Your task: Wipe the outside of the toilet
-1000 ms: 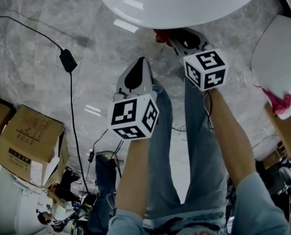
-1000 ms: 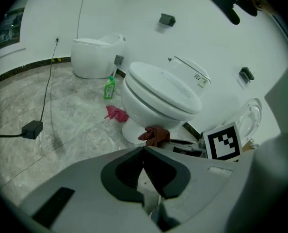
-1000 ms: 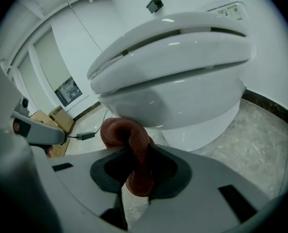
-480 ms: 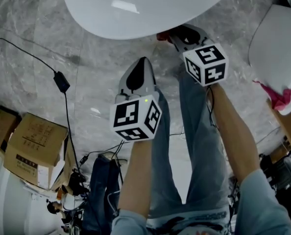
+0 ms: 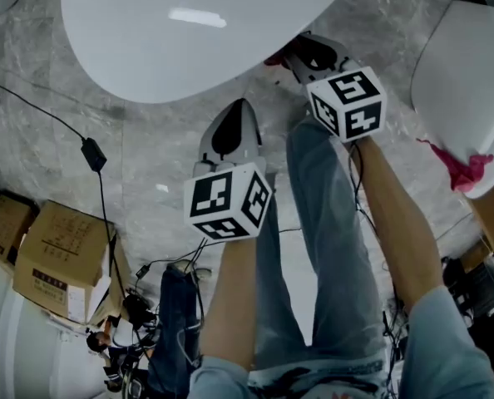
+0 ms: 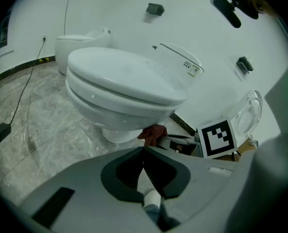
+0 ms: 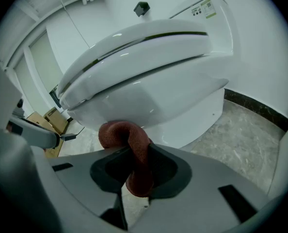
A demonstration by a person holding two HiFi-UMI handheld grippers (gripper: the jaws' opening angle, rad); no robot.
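The right gripper's jaws are clamped on a red cloth, whose free loop bulges forward against the underside of the white toilet bowl, just above its base. The left gripper's jaws are closed together with nothing between them; it points at the bowl from nearby without touching it. The toilet's lid is down. Grey marbled floor lies around it, and cardboard boxes stand well off to the left.
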